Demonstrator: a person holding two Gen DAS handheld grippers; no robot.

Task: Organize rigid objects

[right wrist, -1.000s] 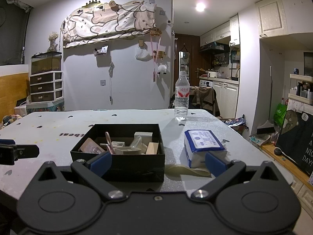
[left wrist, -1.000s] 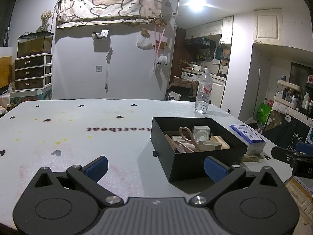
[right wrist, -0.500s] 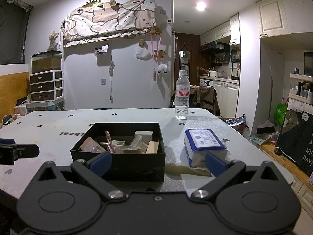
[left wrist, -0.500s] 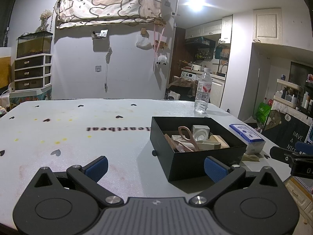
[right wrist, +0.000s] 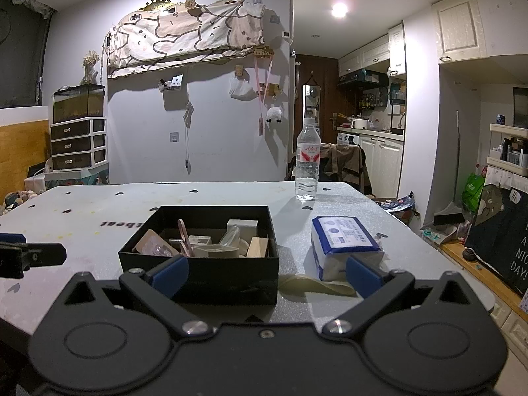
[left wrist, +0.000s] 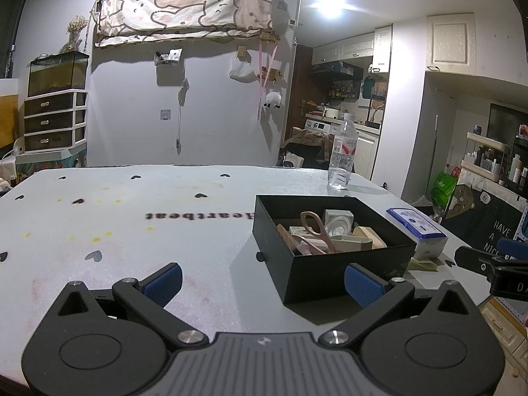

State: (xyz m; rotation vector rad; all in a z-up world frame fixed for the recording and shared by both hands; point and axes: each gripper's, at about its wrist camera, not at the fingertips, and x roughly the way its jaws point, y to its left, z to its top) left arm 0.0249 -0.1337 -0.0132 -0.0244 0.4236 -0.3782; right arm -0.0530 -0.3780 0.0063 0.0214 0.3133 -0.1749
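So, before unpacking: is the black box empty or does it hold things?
Holds things. The lidless black box contains pink-handled scissors, a wooden block and other small items.

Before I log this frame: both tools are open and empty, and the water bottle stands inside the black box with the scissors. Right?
Not quite. The water bottle stands on the table beyond the black box, as the right wrist view shows. Both tools, left and right, are open and empty; the scissors are in the box.

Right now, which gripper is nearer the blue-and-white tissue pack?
Right. The right gripper sits just short of the tissue pack, its right finger overlapping it in view; the left gripper is farther left, beyond the black box.
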